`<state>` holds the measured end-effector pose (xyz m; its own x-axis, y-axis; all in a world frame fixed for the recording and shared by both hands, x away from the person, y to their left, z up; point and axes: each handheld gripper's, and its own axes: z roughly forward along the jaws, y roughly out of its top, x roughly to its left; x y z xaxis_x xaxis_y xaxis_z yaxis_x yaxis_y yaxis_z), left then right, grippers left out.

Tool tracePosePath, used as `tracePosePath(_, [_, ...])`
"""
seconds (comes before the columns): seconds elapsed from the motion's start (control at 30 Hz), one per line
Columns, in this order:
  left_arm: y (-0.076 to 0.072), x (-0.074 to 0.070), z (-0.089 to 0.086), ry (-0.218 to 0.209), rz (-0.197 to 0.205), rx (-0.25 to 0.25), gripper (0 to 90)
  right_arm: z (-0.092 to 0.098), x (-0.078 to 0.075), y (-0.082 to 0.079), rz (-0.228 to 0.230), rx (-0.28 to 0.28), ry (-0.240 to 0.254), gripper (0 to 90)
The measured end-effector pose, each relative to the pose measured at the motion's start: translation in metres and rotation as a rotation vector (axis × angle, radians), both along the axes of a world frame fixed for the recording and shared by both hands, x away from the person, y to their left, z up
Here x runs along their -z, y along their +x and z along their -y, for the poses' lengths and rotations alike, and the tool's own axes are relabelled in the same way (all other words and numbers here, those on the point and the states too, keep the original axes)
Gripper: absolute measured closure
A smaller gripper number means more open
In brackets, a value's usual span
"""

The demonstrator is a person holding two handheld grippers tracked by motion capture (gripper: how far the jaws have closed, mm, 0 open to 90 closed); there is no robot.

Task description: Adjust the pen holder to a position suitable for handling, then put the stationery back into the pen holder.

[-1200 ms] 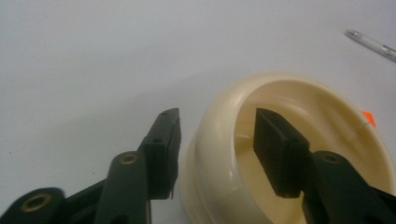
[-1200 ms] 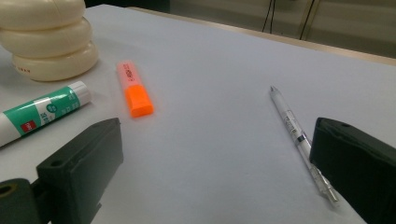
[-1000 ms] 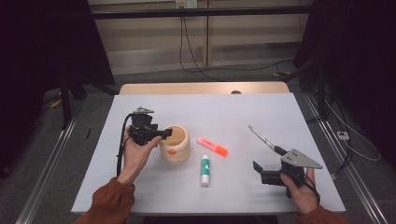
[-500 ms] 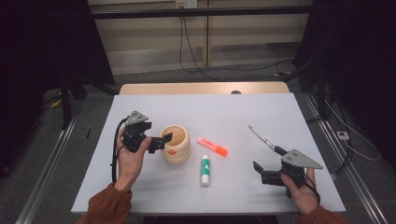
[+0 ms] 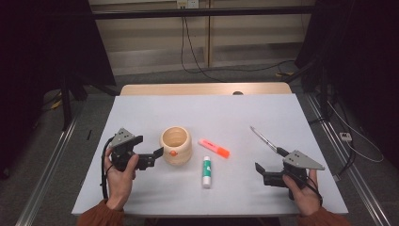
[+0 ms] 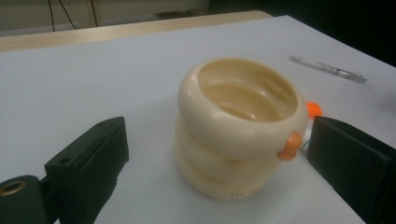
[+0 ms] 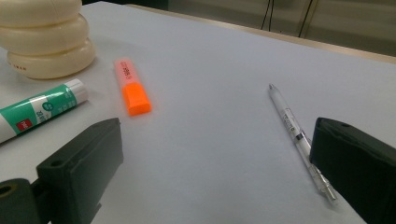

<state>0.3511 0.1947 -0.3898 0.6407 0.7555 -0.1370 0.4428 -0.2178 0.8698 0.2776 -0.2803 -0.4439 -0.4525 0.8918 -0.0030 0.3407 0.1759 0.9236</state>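
A cream ringed cup point(image 5: 176, 145) with a small orange dot on its side stands upright left of the table's middle. My left gripper point(image 5: 153, 157) is just left of it, open. Its jaws have just been opening, and in the left gripper view the cup point(image 6: 238, 126) stands a little ahead of them, touching neither pad. My right gripper point(image 5: 263, 174) rests open near the front right with nothing between its jaws. A pen point(image 5: 264, 140) lies just beyond it and appears in the right gripper view by the right jaw as the pen point(image 7: 299, 135).
An orange highlighter point(image 5: 214, 147) and a green-and-white glue stick point(image 5: 206, 171) lie right of the cup. The right gripper view has the highlighter point(image 7: 132, 88), glue stick point(image 7: 39, 109) and cup point(image 7: 44, 37) at its left. The white table point(image 5: 207, 113) ends in a wooden back edge.
My left gripper has drawn back from the cup's rim, leftward and toward the table's front edge, and its jaws stand wider. The cup stayed put. The right gripper has not moved.
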Motion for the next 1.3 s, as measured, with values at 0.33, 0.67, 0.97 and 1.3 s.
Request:
tracePosePath(0.33, [-0.015, 0.016, -0.014, 0.004, 0.001, -0.012, 5.5, 0.0, -0.001, 0.001, -0.005, 0.0, -0.007, 2.4])
tracePosePath(0.67, [-0.032, 0.03, -0.023, 0.036, 0.006, -0.035, 5.5, 0.0, 0.0, 0.003, -0.011, 0.009, -0.011, 2.4])
tracePosePath(0.97, [-0.044, 0.034, -0.029, 0.023, -0.009, -0.037, 5.5, 0.002, 0.001, 0.001, -0.018, -0.003, -0.023, 2.4])
tracePosePath(1.3, [-0.038, 0.033, -0.025, 0.013, 0.006, -0.007, 5.5, 0.004, 0.0, 0.0, -0.014, 0.011, -0.02, 3.0])
